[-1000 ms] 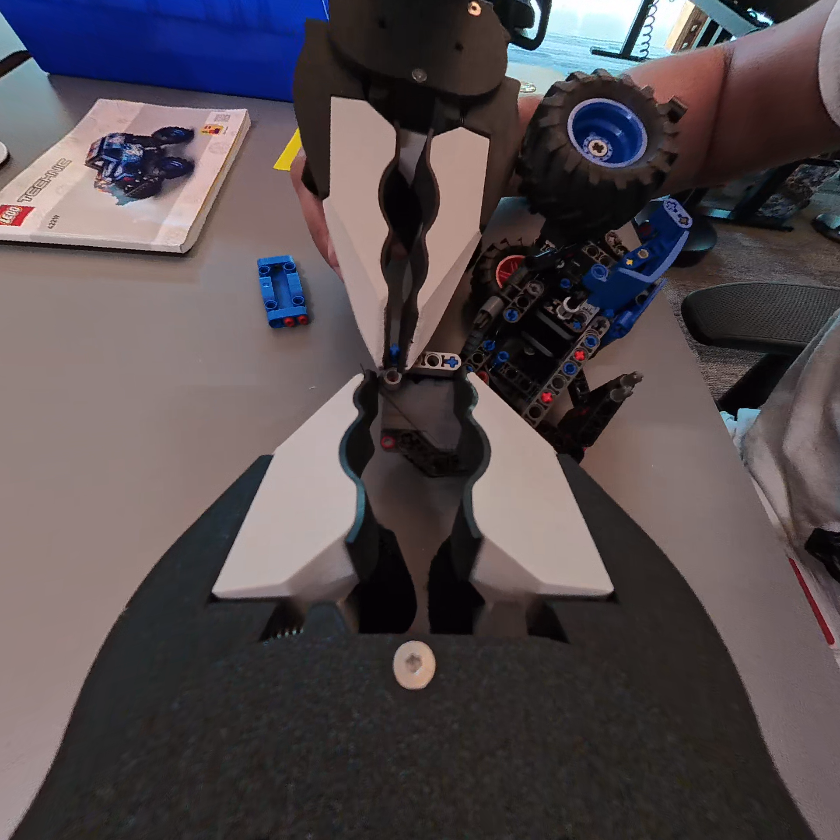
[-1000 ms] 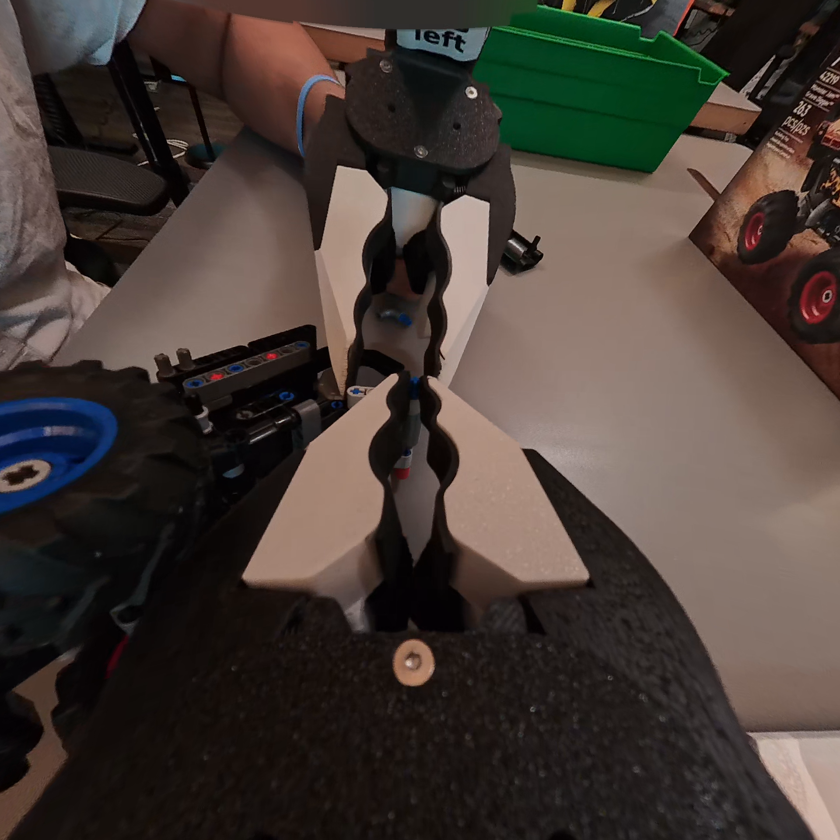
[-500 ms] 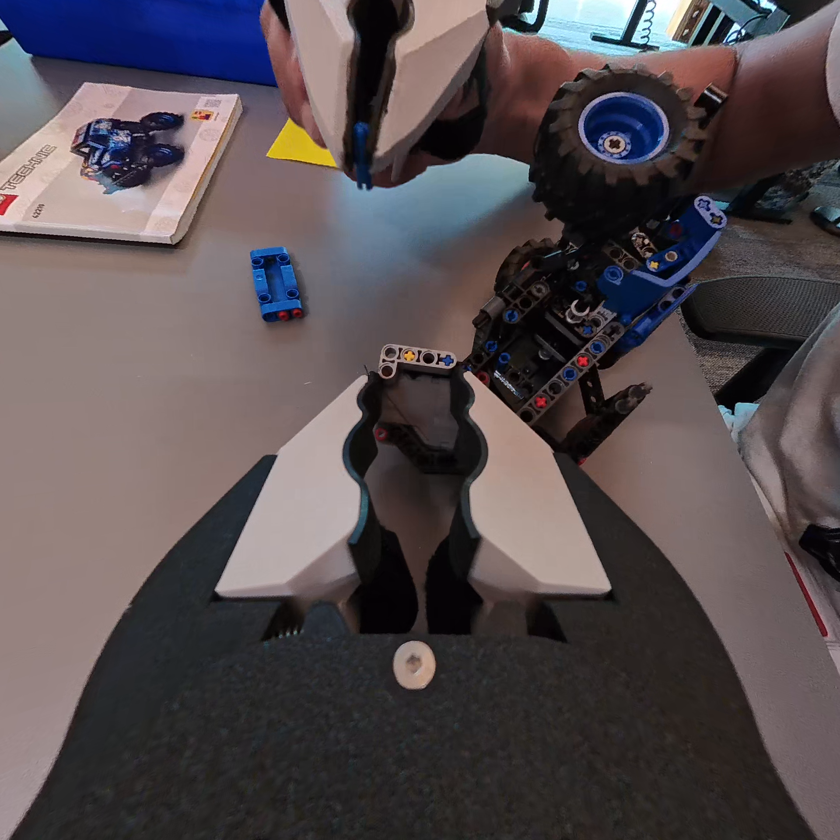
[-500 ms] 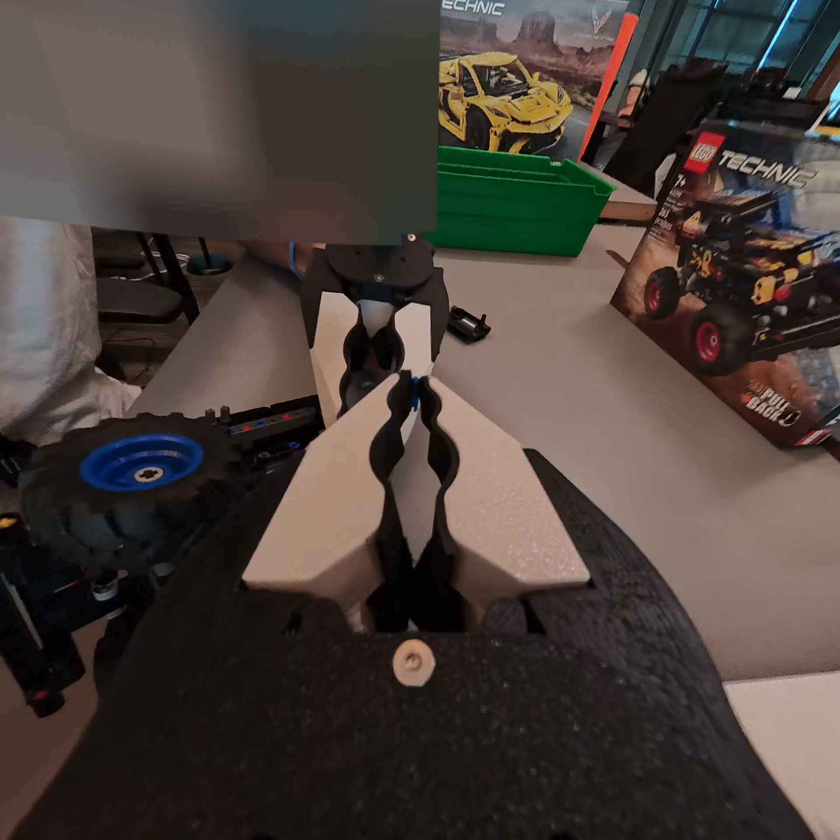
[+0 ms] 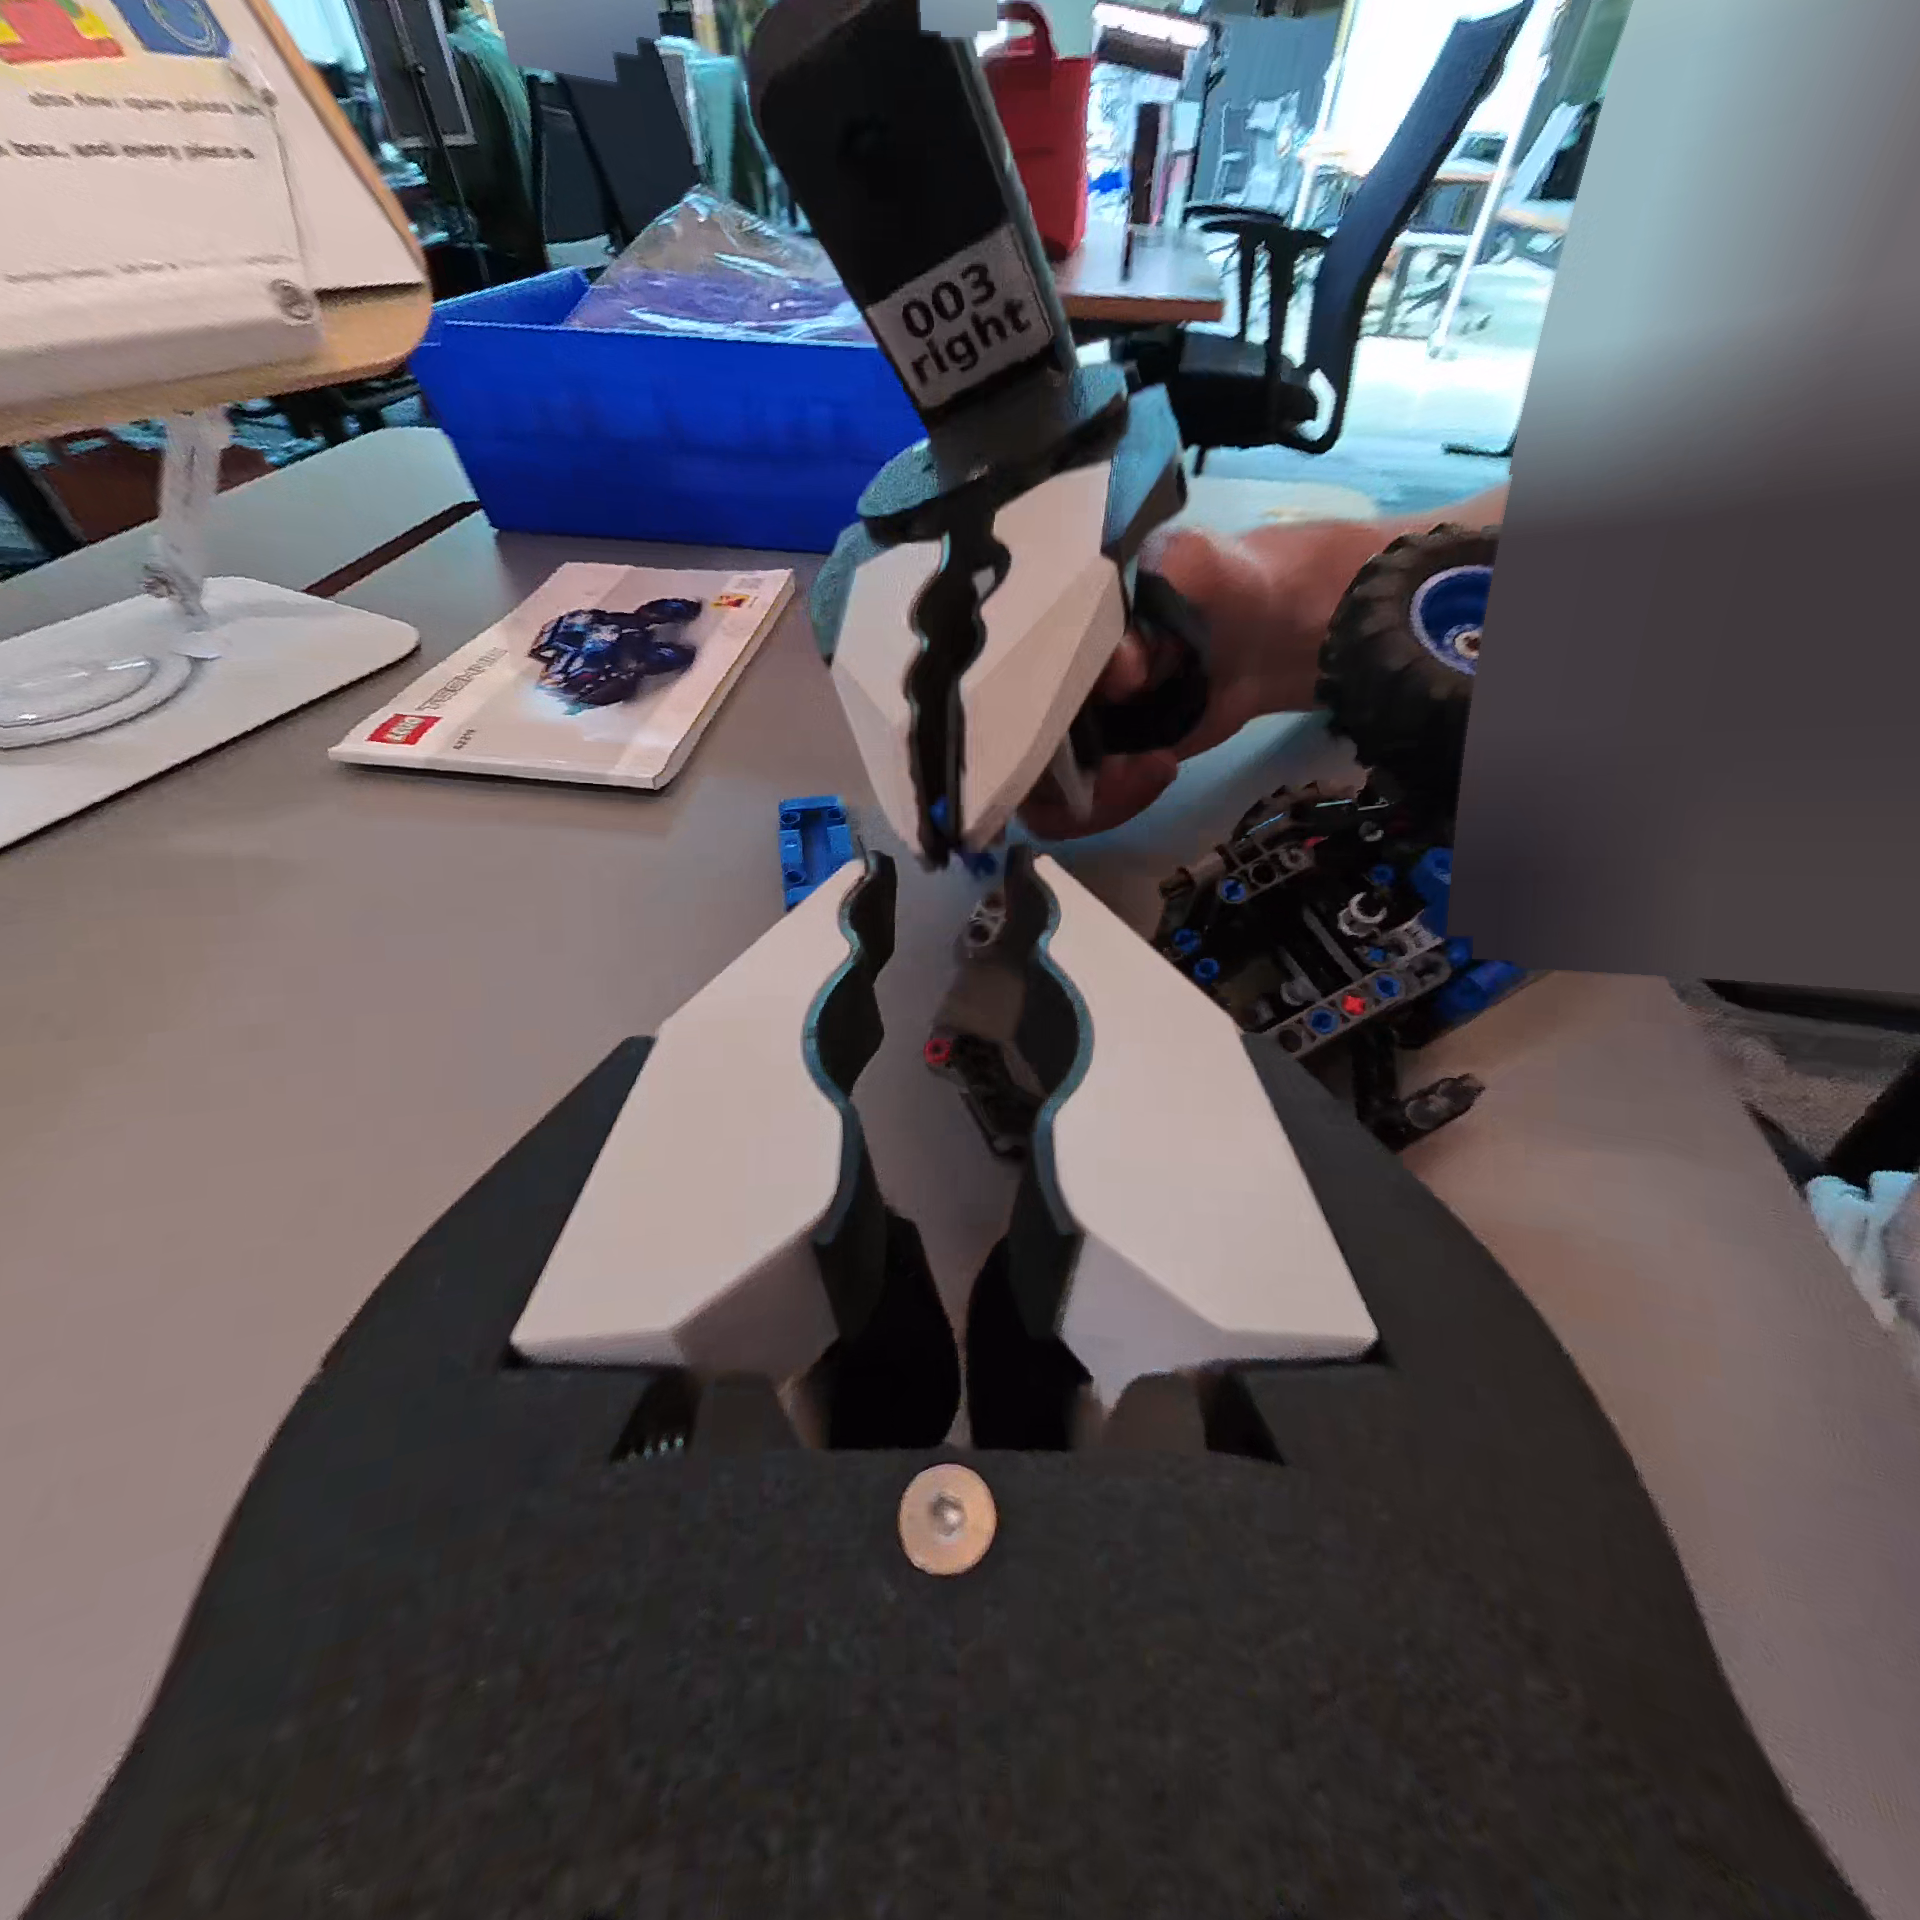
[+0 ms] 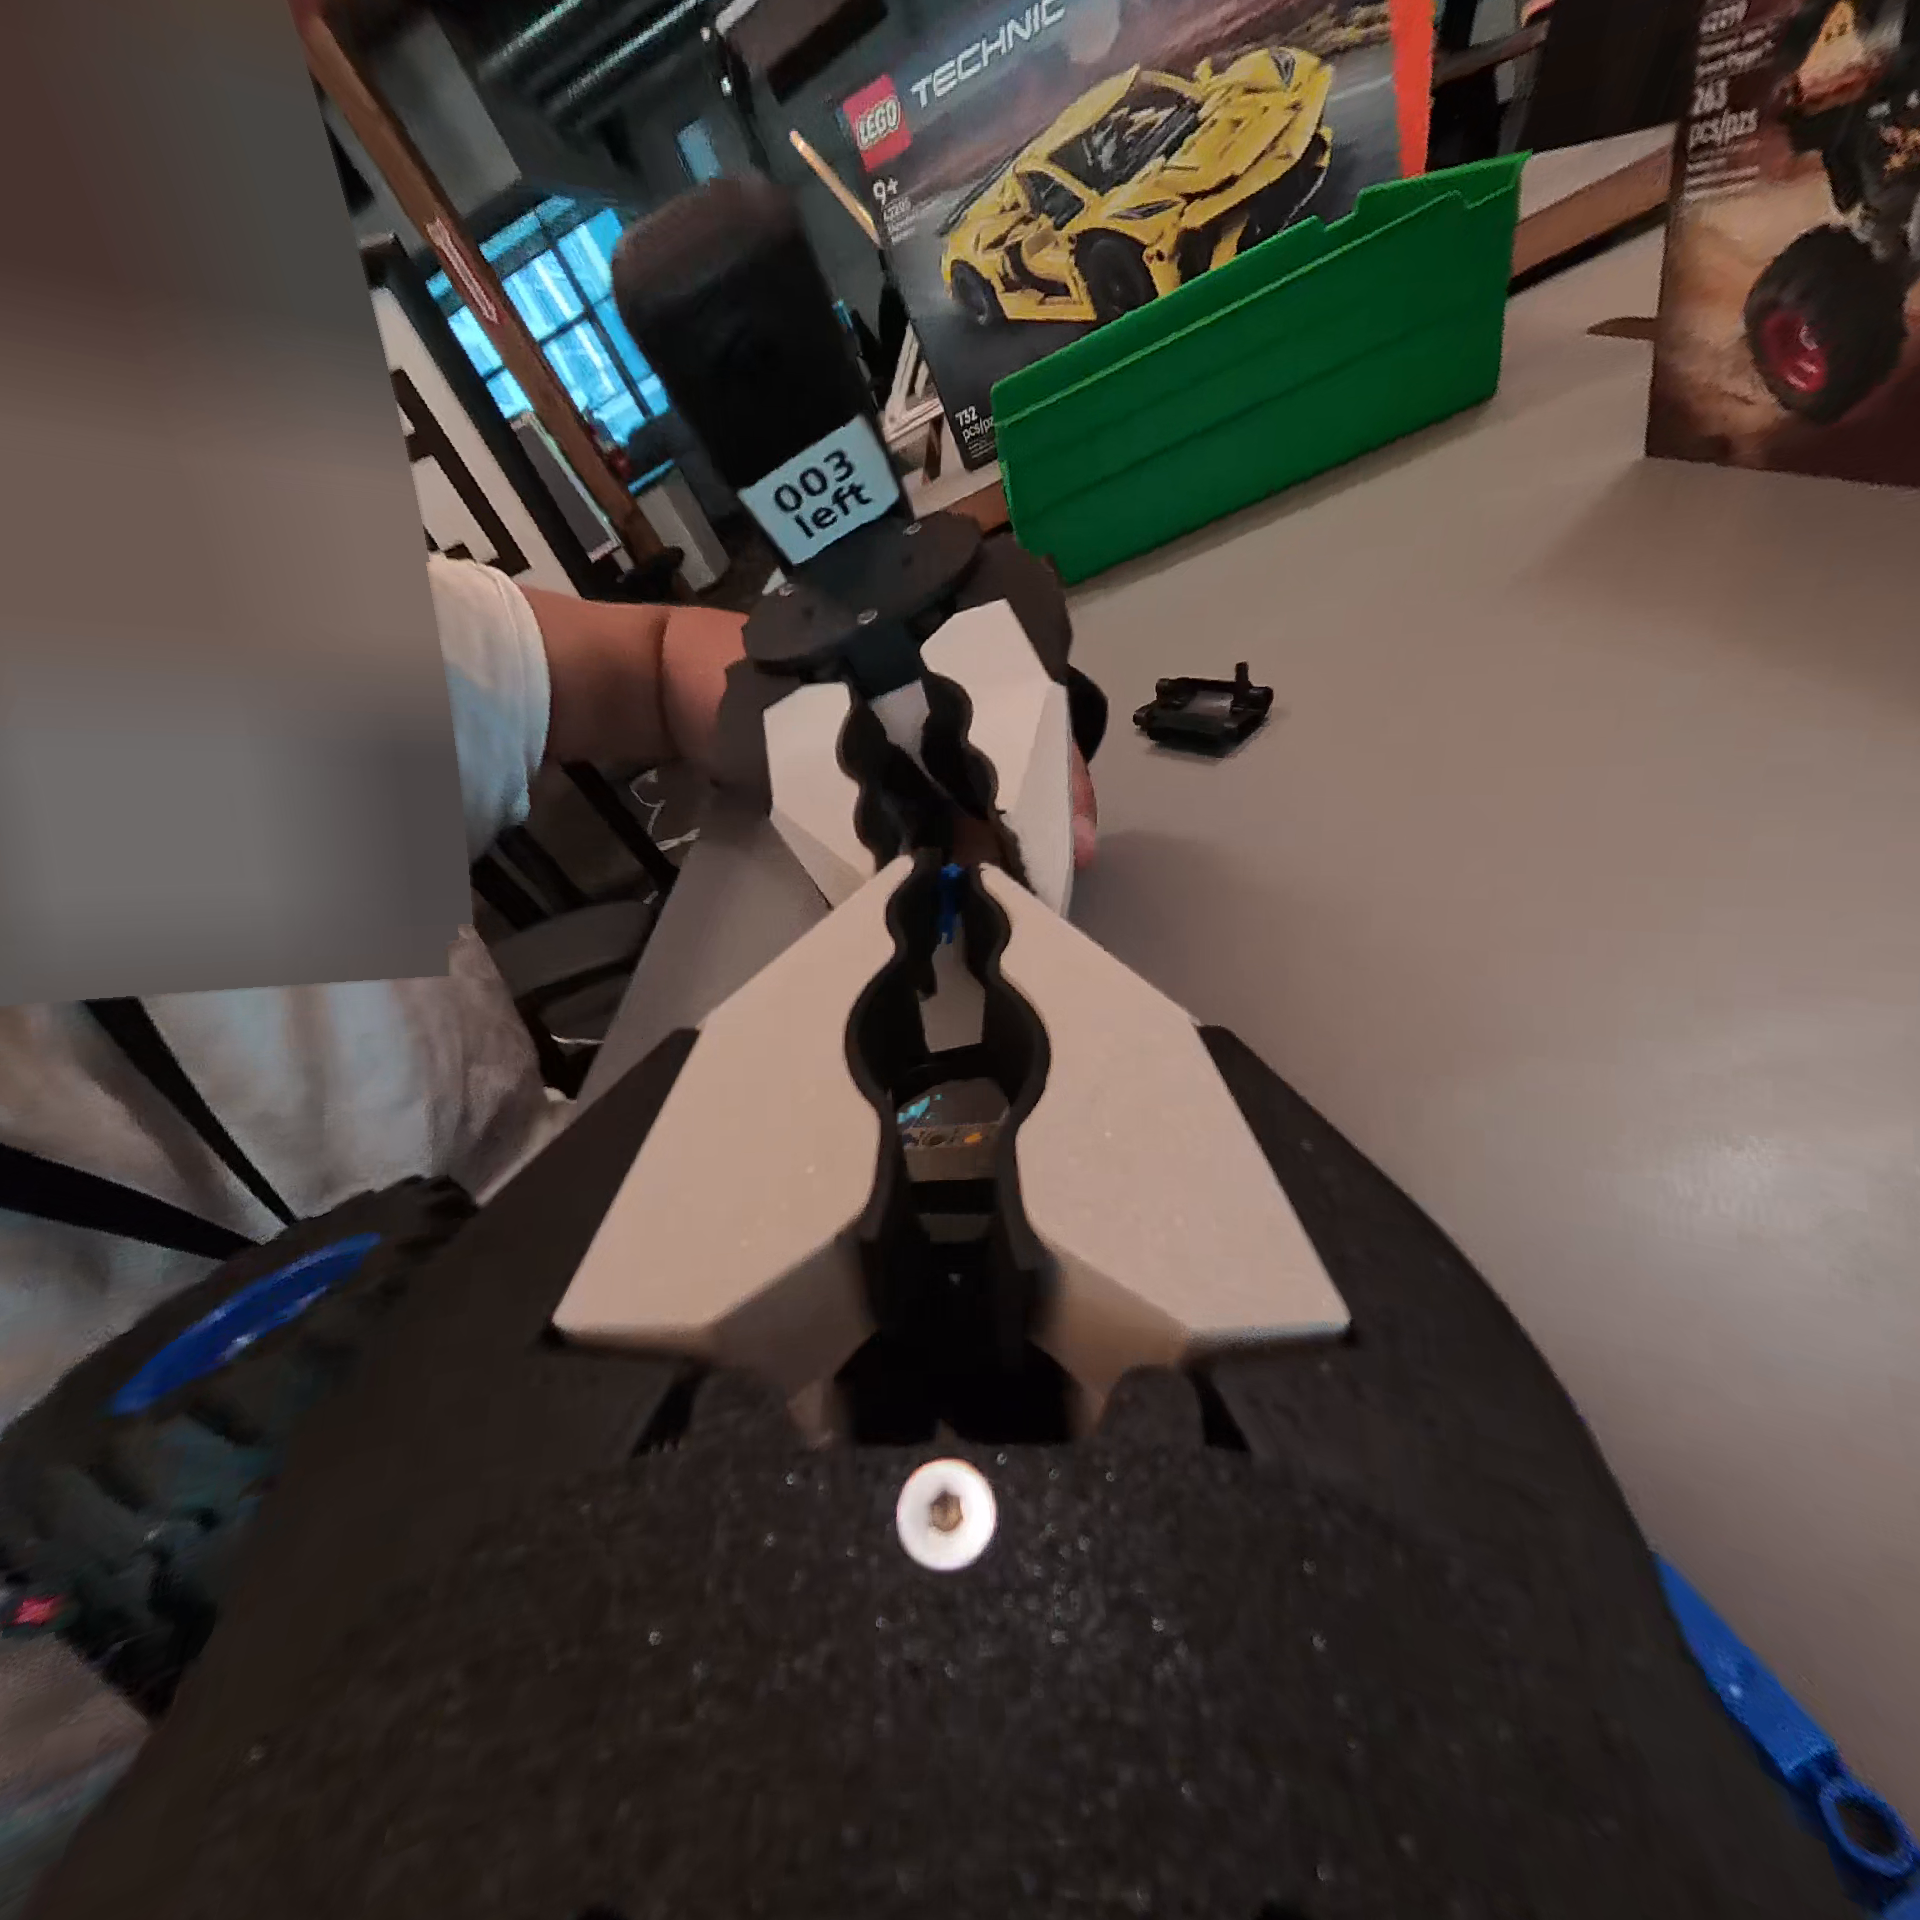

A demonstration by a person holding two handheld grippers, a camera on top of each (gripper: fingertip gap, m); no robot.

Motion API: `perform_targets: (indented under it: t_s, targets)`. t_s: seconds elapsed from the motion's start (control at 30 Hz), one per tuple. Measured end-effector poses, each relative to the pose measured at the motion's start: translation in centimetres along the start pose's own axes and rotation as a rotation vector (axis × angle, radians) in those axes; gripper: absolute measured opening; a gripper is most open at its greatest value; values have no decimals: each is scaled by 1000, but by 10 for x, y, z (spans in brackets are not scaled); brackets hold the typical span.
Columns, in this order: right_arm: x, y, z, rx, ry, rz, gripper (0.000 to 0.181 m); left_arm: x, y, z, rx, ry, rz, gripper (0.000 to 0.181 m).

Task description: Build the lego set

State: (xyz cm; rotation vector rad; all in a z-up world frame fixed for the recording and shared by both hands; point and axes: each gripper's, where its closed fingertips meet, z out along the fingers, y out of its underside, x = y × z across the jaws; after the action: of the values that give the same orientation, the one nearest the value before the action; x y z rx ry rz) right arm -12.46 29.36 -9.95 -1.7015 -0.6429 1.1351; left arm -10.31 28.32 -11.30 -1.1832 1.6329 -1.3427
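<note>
My left gripper [image 5: 948,883] holds a small grey-and-black beam piece [image 5: 985,940] between its part-closed fingers, above the grey table. My right gripper [image 6: 948,883] is shut on a small blue pin [image 6: 948,902]. In the left wrist view the right gripper [image 5: 945,842] points down, its tip and the pin almost touching the top of the grey beam. In the right wrist view the left gripper [image 6: 914,790] faces mine tip to tip. A black-and-blue toy truck chassis [image 5: 1320,966] with a big black tyre on a blue rim [image 5: 1403,644] lies to the right, beside a person's hand.
An instruction booklet [image 5: 571,675], a small blue plate [image 5: 816,847], a blue bin [image 5: 665,416] and a white stand base [image 5: 156,665] are on the table. In the right wrist view there are a green bin [image 6: 1247,384], two toy boxes [image 6: 1091,177], a small black part [image 6: 1205,712] and a blue piece [image 6: 1787,1745]. My left and right fingertips are right by each other.
The right gripper pulled up and away with the blue pin, then came back down to the left gripper's tips. Both grippers have tilted upward, and the held beam piece has turned.
</note>
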Motion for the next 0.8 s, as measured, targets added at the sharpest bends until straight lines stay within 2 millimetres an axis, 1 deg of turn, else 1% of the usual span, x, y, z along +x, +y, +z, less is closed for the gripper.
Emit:
perform_targets:
  t_s: [0.07,0.3,0.33,0.47,0.7,0.8]
  targets:
    - [-1,0,3,5,15,-51,4,2,-2,-1,14,34,-26,20]
    - [4,-6,-3,21,89,-185,4,-2,-5,-4,38,58,-93,8]
    - [6,-7,-4,24,104,-197,5,-3,-6,-5,47,60,-104,4]
    - [8,-5,-7,31,73,-131,5,-5,-7,-6,54,52,-127,4]
    - [6,-6,-8,37,63,-131,5,-4,-9,-7,69,35,-100,4]
    - [5,-7,-9,42,56,-124,8,-3,-10,-8,73,34,-89,3]
